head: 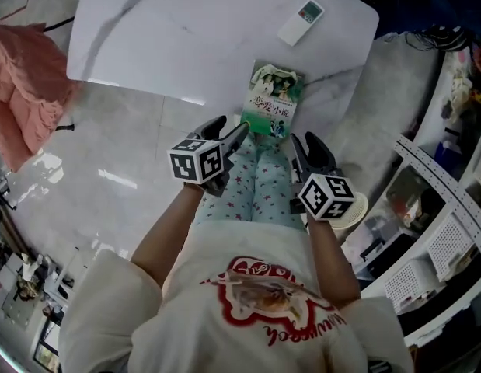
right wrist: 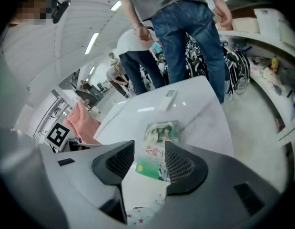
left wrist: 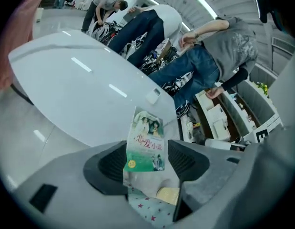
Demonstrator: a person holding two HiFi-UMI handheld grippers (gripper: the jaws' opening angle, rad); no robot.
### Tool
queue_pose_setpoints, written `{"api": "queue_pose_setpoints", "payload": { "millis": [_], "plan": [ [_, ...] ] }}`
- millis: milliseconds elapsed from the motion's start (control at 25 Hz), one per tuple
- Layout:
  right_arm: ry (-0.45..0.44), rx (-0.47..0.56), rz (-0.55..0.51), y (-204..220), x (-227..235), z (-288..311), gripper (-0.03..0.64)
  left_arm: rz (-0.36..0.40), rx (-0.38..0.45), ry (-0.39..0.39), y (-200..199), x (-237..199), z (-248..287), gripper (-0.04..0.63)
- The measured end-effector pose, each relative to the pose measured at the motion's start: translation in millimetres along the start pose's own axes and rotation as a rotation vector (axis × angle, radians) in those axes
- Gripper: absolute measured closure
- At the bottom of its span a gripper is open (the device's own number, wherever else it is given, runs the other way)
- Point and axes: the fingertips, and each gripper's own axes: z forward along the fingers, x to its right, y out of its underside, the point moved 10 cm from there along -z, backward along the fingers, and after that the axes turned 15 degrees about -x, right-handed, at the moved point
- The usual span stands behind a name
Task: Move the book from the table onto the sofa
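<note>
The book point(head: 273, 99), with a green and white cover showing two figures, lies flat at the near edge of the white table point(head: 186, 37). Both grippers hang short of it, above the legs of the person holding them. My left gripper point(head: 227, 129) is open, just left of the book's near corner. My right gripper point(head: 308, 148) is open too, a little below and right of the book. In the left gripper view the book point(left wrist: 146, 142) shows past the open gripper point(left wrist: 146, 163). The right gripper view shows the book point(right wrist: 159, 149) beyond its open gripper point(right wrist: 149, 163). Neither gripper holds anything.
A white remote control point(head: 301, 22) lies further back on the table. A pink cloth point(head: 26, 84) is heaped at the left. White shelving point(head: 442, 208) curves along the right. People point(left wrist: 204, 56) stand behind the table's far side.
</note>
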Motion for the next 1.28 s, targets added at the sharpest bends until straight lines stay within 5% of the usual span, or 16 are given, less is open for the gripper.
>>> {"api": "queue_pose_setpoints", "payload": {
  "millis": [240,480,960,1080,1280],
  "plan": [
    [-0.040,-0.139,0.203,46,44,60,0.397,-0.084,-0.105,0.010,22,-45,64,0.325],
    [-0.137,-0.200,0.383,82,75,99,0.383,-0.145,-0.171,0.149,35,-68,98,0.321],
    [-0.422,-0.310,0.490,77,100,151,0.396,-0.228,-0.293,0.370,26,-67,139,0.322],
    [-0.440,-0.321,0.472,74,97,151,0.440,-0.218,-0.327,0.330,25,-62,143,0.345],
    [-0.322,-0.283,0.427,71,79,140,0.511,-0.120,-0.297,0.164,27,-48,129,0.412]
  ]
}}
